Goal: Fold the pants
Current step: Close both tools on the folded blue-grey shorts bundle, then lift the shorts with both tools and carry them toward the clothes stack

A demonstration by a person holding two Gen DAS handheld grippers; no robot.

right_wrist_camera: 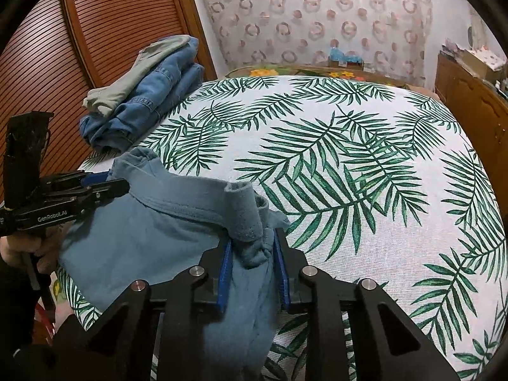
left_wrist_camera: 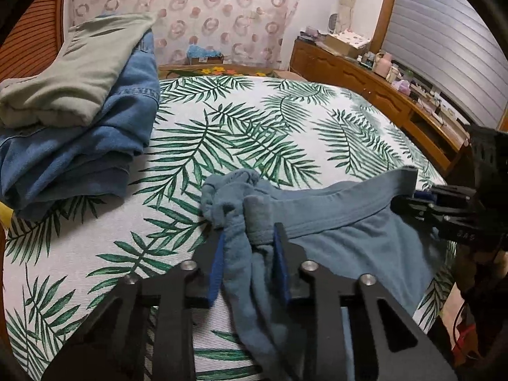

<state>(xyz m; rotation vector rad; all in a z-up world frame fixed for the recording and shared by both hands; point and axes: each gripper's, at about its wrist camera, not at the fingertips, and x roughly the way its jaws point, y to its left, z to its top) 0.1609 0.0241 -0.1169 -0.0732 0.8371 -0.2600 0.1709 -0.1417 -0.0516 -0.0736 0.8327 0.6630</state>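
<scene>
A big bed (right_wrist_camera: pixel 365 165) fills the room, with a white cover full of green leaves. Behind its far edge is a wall (right_wrist_camera: pixel 317 16) with pink rings on it. A brown slatted door (right_wrist_camera: pixel 104 31) stands at the left. A long wooden dresser (left_wrist_camera: pixel 365 79) runs along the right, below closed grey blinds (left_wrist_camera: pixel 444 50).

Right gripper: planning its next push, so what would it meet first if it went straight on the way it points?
The blue pants bunched between its fingers, probably then the leaf-print bedspread.

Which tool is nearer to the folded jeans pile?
Left. The left tool grips the pants on the pile's side; the right tool grips their farther end.
</scene>
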